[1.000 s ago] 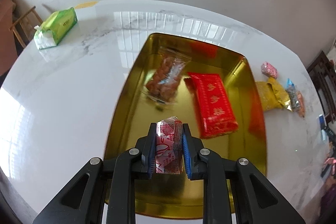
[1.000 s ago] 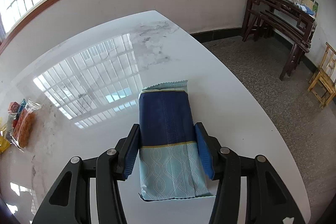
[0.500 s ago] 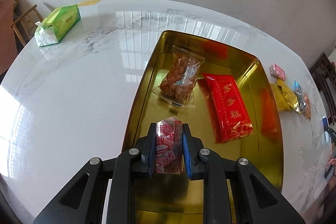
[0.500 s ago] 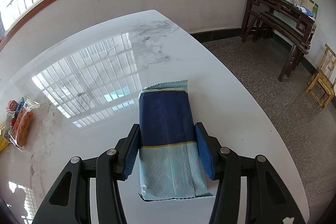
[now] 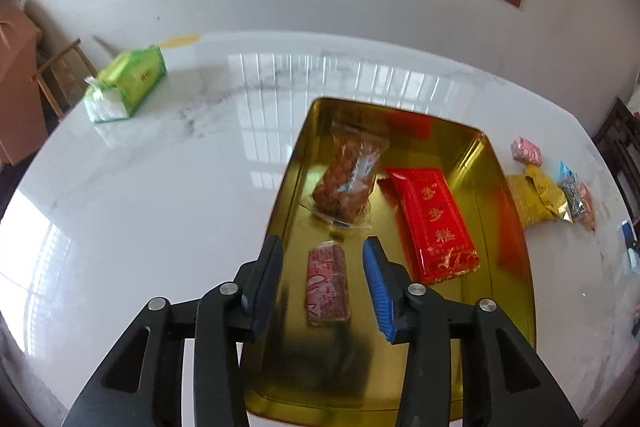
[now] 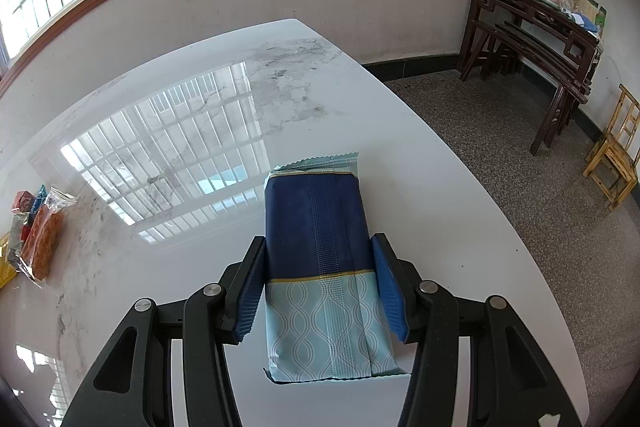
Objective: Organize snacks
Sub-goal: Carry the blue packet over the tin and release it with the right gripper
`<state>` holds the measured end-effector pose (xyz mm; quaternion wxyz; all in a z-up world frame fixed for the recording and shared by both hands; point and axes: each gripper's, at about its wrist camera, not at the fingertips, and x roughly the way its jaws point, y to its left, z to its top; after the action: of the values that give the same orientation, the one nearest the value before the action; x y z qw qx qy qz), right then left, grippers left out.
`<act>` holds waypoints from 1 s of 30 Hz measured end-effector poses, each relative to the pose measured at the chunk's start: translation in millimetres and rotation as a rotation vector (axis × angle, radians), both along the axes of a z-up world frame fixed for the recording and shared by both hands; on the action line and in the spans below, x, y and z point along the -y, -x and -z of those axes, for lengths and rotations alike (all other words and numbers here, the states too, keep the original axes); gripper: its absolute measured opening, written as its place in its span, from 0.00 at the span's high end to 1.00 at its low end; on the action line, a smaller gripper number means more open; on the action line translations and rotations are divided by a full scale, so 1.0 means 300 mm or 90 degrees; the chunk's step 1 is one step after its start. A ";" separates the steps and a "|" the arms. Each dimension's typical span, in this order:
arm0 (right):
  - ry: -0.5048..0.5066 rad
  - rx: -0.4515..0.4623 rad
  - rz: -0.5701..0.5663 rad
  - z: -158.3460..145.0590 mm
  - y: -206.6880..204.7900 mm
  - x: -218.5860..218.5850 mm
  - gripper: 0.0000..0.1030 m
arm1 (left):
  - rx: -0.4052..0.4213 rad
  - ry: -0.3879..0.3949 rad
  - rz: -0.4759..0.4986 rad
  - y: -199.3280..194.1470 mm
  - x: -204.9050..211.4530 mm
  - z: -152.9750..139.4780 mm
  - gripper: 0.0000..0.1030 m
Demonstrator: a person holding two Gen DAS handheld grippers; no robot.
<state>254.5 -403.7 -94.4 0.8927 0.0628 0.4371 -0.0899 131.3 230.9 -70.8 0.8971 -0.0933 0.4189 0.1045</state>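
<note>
Snacks lie partly in the gold tray (image 5: 516,267) at the centre of the left wrist view: a small pink-and-red packet (image 5: 327,285) low in the frame, a clear bag of brown pieces (image 5: 347,183) above it, and a red pack (image 5: 434,223) to the right. The left gripper (image 5: 326,285) has just been opening its jaws; the pink packet sits between them, clear of both pads. More snacks, among them a yellow bag (image 5: 536,201), rest on the white table (image 5: 160,187) at the right edge. In the right wrist view, the right gripper (image 6: 320,295) clamps a blue wrapped pack (image 6: 316,227) at lower centre.
</note>
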 end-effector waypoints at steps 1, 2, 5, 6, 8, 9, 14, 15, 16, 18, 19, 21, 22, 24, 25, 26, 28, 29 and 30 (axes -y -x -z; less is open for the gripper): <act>-0.001 0.000 0.000 0.000 0.001 0.000 0.52 | 0.015 0.006 -0.004 0.018 -0.006 -0.009 0.58; -0.002 0.000 0.000 -0.001 0.001 0.001 0.52 | 0.023 0.008 -0.008 0.026 -0.011 -0.014 0.58; -0.005 0.003 -0.004 -0.005 0.005 -0.007 0.53 | 0.046 0.001 -0.033 0.064 -0.031 -0.031 0.58; -0.007 0.004 -0.005 -0.006 0.007 -0.011 0.53 | 0.051 -0.001 -0.040 0.075 -0.040 -0.033 0.58; -0.013 0.007 -0.012 -0.009 0.016 -0.026 0.53 | 0.055 -0.010 -0.060 0.095 -0.059 -0.033 0.57; -0.014 0.008 -0.014 -0.010 0.021 -0.033 0.53 | 0.055 -0.010 -0.066 0.103 -0.070 -0.031 0.57; -0.029 0.014 -0.030 -0.013 0.055 -0.087 0.53 | 0.063 0.011 -0.096 0.146 -0.137 -0.012 0.57; -0.031 0.015 -0.034 -0.011 0.063 -0.101 0.53 | 0.063 0.009 -0.102 0.154 -0.147 -0.007 0.57; -0.033 0.015 -0.039 -0.011 0.069 -0.114 0.53 | 0.066 0.008 -0.106 0.159 -0.156 -0.004 0.57; -0.040 0.016 -0.047 -0.012 0.085 -0.142 0.53 | 0.073 0.009 -0.112 0.172 -0.171 0.003 0.57; -0.049 0.016 -0.050 -0.013 0.094 -0.157 0.53 | 0.076 0.007 -0.117 0.178 -0.178 0.005 0.57; -0.073 0.015 -0.060 -0.017 0.109 -0.188 0.53 | 0.086 0.005 -0.124 0.188 -0.192 0.010 0.57; -0.080 0.016 -0.065 -0.022 0.116 -0.204 0.53 | 0.088 0.006 -0.128 0.192 -0.200 0.014 0.56; -0.092 0.021 -0.081 -0.038 0.132 -0.249 0.53 | 0.095 0.010 -0.136 0.202 -0.213 0.024 0.55; -0.095 0.024 -0.089 -0.048 0.136 -0.270 0.53 | 0.096 0.010 -0.138 0.203 -0.218 0.029 0.54; -0.098 0.028 -0.102 -0.064 0.144 -0.302 0.54 | 0.096 0.011 -0.141 0.205 -0.223 0.037 0.54; -0.109 0.037 -0.123 -0.095 0.156 -0.355 0.53 | 0.101 0.015 -0.144 0.215 -0.229 0.050 0.54; -0.115 0.042 -0.134 -0.111 0.161 -0.381 0.54 | 0.105 0.016 -0.146 0.219 -0.233 0.056 0.54; -0.123 0.046 -0.149 -0.130 0.166 -0.415 0.53 | 0.105 0.018 -0.149 0.221 -0.237 0.063 0.53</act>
<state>204.8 -279.4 -55.4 0.9021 0.1001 0.4155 0.0591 64.8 301.9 -89.7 0.9088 -0.1622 0.3313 0.1948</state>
